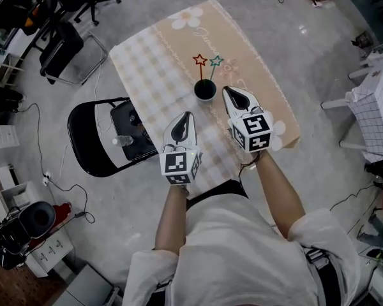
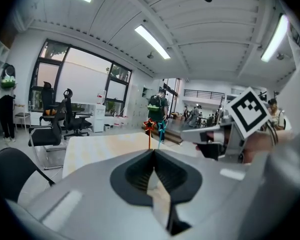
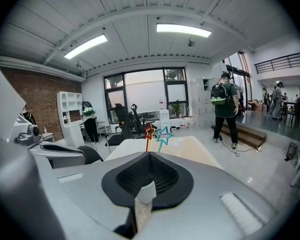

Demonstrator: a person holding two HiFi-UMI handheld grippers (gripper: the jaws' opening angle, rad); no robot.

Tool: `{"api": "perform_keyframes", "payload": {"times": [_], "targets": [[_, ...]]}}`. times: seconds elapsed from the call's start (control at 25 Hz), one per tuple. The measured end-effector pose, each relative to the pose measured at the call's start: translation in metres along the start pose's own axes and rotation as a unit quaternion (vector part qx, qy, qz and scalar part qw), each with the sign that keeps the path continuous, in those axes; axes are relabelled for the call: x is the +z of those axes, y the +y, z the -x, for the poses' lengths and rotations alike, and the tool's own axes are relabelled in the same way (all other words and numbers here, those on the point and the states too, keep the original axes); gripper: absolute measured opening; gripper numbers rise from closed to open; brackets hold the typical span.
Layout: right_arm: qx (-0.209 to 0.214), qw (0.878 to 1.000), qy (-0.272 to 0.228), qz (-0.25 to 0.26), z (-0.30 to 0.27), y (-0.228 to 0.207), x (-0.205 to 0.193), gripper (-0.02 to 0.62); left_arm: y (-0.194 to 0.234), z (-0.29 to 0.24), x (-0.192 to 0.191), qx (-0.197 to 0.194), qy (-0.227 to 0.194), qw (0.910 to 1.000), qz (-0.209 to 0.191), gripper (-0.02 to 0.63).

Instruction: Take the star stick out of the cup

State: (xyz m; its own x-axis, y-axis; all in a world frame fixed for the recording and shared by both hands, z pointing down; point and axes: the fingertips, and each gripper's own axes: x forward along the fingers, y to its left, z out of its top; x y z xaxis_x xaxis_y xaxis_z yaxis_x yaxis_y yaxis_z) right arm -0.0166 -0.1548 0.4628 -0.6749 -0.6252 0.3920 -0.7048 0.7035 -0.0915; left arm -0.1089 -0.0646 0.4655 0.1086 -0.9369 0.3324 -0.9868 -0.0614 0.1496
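A black cup point(image 1: 205, 89) stands on the checked tablecloth point(image 1: 153, 75) and holds two star sticks: a red star point(image 1: 199, 60) and a teal star point(image 1: 216, 61), both upright. My right gripper point(image 1: 228, 90) is shut and empty, with its tip just right of the cup. Nearer me and to the cup's left, my left gripper point(image 1: 187, 115) is also shut and holds nothing. The left gripper view shows the red star point(image 2: 149, 125) and teal star point(image 2: 161, 126) above the shut jaws. In the right gripper view the red star point(image 3: 149, 130) and teal star point(image 3: 164, 135) rise beyond the jaws; the cup is hidden.
A black folding chair point(image 1: 89, 142) with a plastic bottle point(image 1: 122, 140) on its seat stands against the table's left side. Office chairs point(image 1: 64, 46) are at the far left. A white rack point(image 1: 376, 107) is at the right. Cables lie on the floor.
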Motion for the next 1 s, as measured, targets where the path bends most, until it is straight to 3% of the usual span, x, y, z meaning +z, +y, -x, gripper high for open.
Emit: {"api": "perform_keyframes", "payload": {"times": [0.36,1.0], "targets": [[-0.003,0.999,0.034,-0.007,-0.043,-0.011,-0.01,0.003,0.017,-0.011,-0.017,0.006,0.018,0.9997,0.014,0.002],[0.027,0.996,0.078,-0.035,-0.095,-0.018,-0.027,0.103,0.048,-0.011,-0.02,0.047,0.03,0.9983,0.019,0.002]]}}
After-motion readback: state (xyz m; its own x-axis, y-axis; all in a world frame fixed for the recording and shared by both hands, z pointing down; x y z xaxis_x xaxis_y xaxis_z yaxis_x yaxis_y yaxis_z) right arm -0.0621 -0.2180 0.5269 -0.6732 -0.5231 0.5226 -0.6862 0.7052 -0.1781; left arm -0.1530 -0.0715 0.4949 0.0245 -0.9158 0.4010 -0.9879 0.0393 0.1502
